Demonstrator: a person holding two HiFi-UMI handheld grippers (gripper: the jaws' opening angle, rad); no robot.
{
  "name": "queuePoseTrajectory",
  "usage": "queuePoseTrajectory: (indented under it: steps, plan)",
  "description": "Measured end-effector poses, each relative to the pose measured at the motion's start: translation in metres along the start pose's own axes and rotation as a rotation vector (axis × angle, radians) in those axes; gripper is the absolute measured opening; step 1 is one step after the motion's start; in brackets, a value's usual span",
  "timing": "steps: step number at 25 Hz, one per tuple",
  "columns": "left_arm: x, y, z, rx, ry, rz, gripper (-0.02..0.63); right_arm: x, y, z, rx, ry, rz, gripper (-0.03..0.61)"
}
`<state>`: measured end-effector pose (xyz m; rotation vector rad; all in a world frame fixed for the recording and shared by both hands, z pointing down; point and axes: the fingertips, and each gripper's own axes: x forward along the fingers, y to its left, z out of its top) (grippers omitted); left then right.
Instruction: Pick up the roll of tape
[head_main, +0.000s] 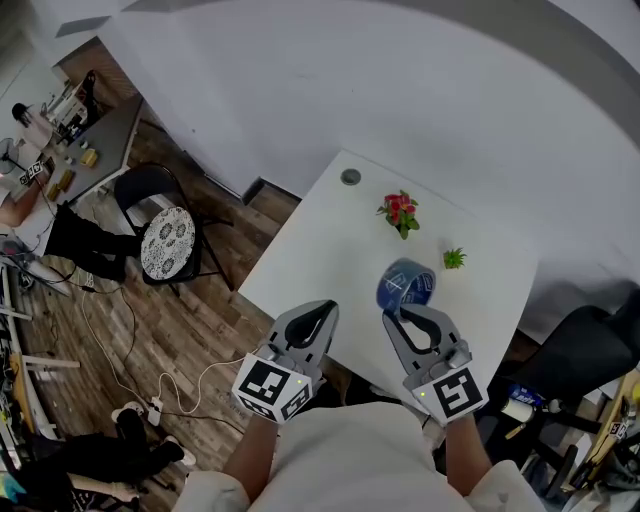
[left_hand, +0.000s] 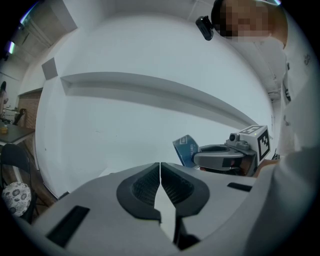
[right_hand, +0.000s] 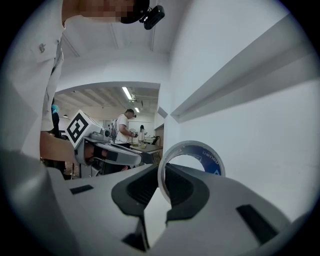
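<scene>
Head view, table (head_main: 320, 250): white, with its corner pointing to 11 o'clock, against a white wall.
Head view, roll of tape (head_main: 405, 285): blue, standing on edge over the near part of the table, at 12 o'clock from the right gripper (head_main: 405, 318), whose tips reach it. Whether it is clear of the tabletop cannot be told here.
Head view, left gripper (head_main: 318, 312): at 9 o'clock from the right one, over the table's near edge, with nothing at its tips.
Head view, flower plant (head_main: 399, 212): red blooms, at 12 o'clock from the tape and well apart from it.
Head view, green plant (head_main: 454, 259): small, at 2 o'clock from the tape.
Head view, grey disc (head_main: 350, 177): near the far corner, at 10 o'clock from the flower plant.
Head view, chair (head_main: 167, 240): black with a patterned round seat, on the wooden floor at 9 o'clock from the table.
Left gripper view, left gripper (left_hand: 160, 175): fingers clenched together, pads meeting, nothing between them.
Left gripper view, roll of tape (left_hand: 186, 149): at 2 o'clock, at the tips of the right gripper (left_hand: 200, 158).
Right gripper view, right gripper (right_hand: 162, 172): fingers grasping the roll of tape (right_hand: 210, 157), one finger inside the ring and one outside, pinching its wall; the ring stands upright above the tips.
Right gripper view, left gripper (right_hand: 146, 158): at 10 o'clock, just beside.
</scene>
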<state>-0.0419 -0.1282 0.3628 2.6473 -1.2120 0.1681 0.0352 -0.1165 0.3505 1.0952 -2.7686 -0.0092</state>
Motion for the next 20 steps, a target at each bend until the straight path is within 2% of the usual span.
queuePoseTrajectory:
  steps: [20]
  plan:
    - [-0.0068, 0.0036, -0.0057, -0.007, -0.004, 0.009, 0.023, 0.0039, 0.0079, -0.0016, -0.005, -0.005, 0.004, 0.049]
